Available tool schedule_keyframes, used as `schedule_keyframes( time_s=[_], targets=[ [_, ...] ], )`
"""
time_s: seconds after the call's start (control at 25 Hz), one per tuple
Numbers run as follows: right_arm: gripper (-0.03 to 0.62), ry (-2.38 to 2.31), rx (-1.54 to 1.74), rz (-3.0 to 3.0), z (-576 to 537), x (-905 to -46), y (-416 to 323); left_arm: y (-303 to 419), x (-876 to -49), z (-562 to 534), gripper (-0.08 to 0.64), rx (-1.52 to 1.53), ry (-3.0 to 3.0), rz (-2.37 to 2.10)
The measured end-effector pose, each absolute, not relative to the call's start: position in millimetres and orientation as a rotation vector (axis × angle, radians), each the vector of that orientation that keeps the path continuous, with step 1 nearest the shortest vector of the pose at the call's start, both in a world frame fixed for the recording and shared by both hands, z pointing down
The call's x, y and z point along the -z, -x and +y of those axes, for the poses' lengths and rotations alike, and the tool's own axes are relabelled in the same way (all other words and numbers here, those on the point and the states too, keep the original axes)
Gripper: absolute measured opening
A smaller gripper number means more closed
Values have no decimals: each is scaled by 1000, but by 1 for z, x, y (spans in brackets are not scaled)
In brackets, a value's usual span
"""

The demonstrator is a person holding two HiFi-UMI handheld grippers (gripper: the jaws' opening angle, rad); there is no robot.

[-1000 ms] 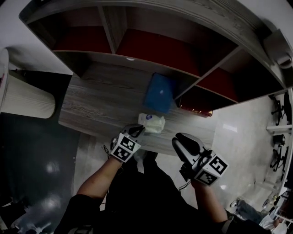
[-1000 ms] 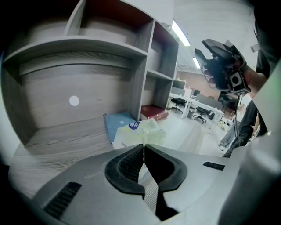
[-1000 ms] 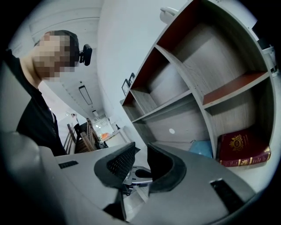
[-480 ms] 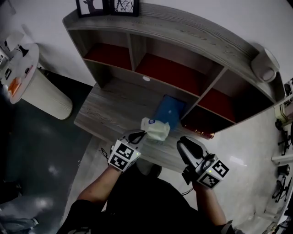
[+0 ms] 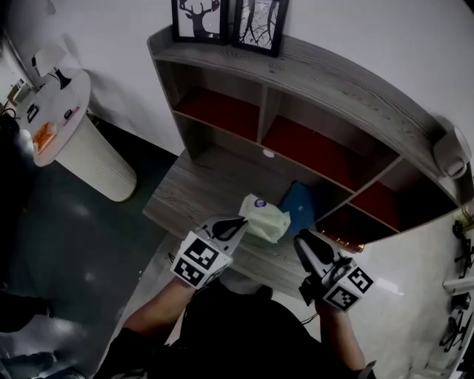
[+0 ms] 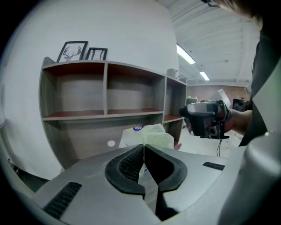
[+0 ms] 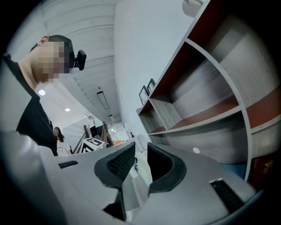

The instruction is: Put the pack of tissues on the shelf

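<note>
One pack of tissues pinched by edge in our left gripper, jaws clamped, held up facing shelf for placing; our right gripper parted, empty, aside.

A flat blue item lies just ahead of my right tongs. Two framed pictures stand side by side far ahead of my left tongs, high up. A white round stand sits well off to their left.

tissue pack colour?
Pale green-white pack of tissues, small blue mark on top; best in head view.
</note>
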State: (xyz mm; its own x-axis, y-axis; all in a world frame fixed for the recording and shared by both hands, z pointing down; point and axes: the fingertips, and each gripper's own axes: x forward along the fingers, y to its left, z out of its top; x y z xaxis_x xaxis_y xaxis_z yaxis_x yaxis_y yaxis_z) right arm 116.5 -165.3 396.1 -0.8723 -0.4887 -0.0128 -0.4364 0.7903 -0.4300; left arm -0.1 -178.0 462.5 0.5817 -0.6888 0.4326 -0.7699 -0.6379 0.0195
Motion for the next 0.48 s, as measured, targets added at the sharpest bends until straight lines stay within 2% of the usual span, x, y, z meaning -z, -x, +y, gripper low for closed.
schedule_keyframes(
  time_s=[0.48],
  targets=[
    [40,931,597,2793,-221,-391,-4,142,-412,-254,18,-588,-2755,-1152]
  ],
)
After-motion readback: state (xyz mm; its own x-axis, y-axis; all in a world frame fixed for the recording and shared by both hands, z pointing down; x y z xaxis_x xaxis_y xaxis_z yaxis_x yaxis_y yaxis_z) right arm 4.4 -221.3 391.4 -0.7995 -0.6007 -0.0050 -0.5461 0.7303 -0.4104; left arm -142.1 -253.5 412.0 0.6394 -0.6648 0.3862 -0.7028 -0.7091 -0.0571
